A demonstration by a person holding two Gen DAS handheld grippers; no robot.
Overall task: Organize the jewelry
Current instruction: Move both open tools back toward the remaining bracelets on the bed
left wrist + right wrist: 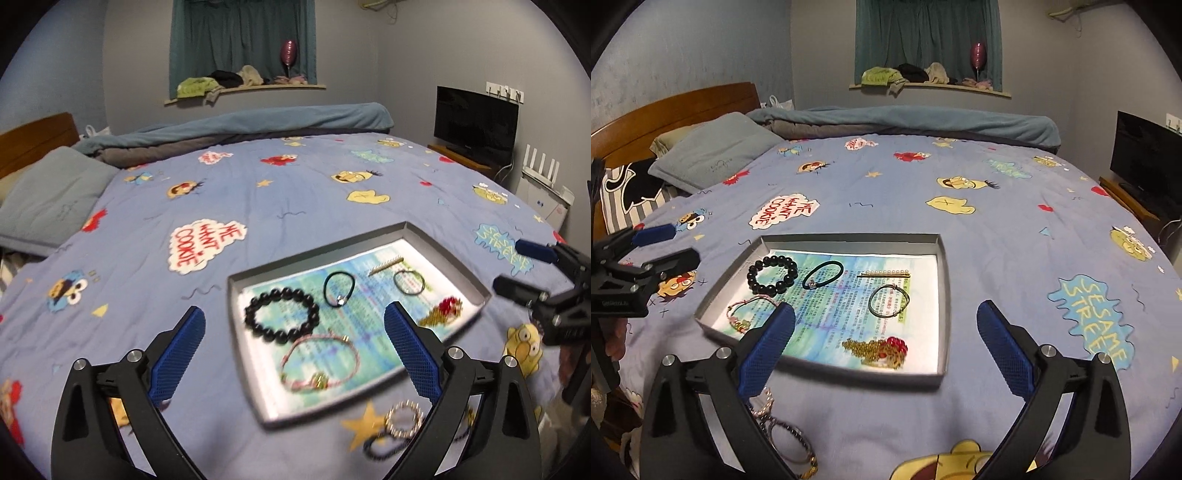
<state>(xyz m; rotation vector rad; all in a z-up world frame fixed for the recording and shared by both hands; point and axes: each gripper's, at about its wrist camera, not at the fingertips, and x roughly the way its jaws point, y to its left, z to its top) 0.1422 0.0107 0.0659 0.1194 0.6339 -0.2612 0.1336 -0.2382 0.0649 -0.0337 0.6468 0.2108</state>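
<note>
Both grippers hang over the bedspread (997,236) with their blue pads spread wide and nothing between them: the left gripper (295,350) and the right gripper (886,347). Just beneath them, on the cloth outside the tray (945,280), lies a small heap of loose bangles (790,439), blurred, perhaps three or four pieces. Next comes the shallow grey tray, lined with a printed sheet. At its near edge sit a pink cord bracelet (317,363) and a gold chain with red beads (882,349). Farther in lie a black bead bracelet (772,275), a black band (823,274), a dark cord loop (888,301) and a pearl pin (883,274), all apart from one another. Beyond are a grey pillow (713,151) and a folded blanket (905,120).
</note>
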